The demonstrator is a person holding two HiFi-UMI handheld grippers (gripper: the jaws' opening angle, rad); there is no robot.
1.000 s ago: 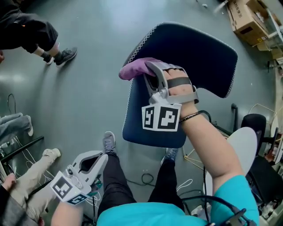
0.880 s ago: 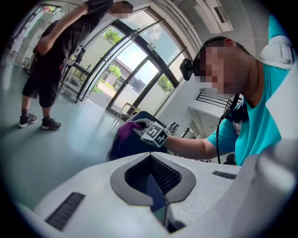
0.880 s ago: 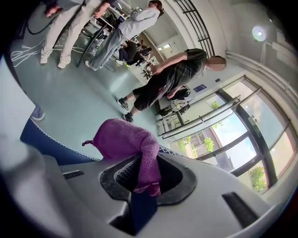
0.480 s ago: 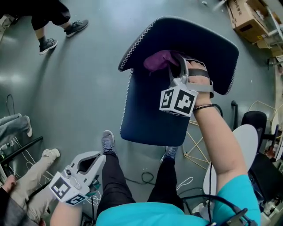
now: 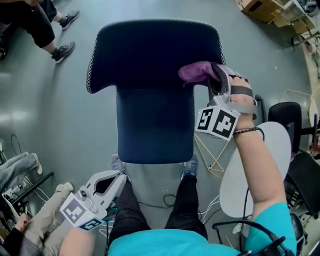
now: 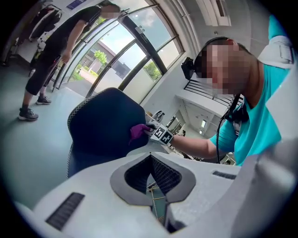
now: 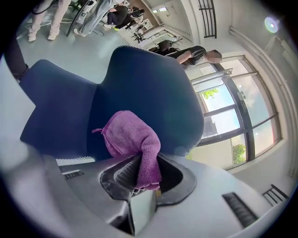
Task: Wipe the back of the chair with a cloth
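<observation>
The dark blue chair back (image 5: 155,75) fills the middle of the head view. My right gripper (image 5: 216,76) is shut on a purple cloth (image 5: 196,73), and the cloth rests against the upper right part of the back, near its edge. The right gripper view shows the cloth (image 7: 130,139) bunched between the jaws of the right gripper (image 7: 144,174), with the chair back (image 7: 139,83) just beyond. My left gripper (image 5: 118,182) hangs low at the bottom left, away from the chair, shut with nothing in it. From the left gripper (image 6: 151,179), the chair (image 6: 104,121) and cloth (image 6: 138,131) show at a distance.
A bystander's shoes (image 5: 62,50) stand at the top left on the grey floor. A white round seat (image 5: 260,170) and a black chair (image 5: 285,112) stand at the right. Cables (image 5: 165,200) lie by my feet. Cardboard boxes (image 5: 260,7) sit at the top right.
The right gripper has carried the cloth rightward across the chair back, from its left corner to its right side. The chair now shows squarer in view. The left gripper has barely moved.
</observation>
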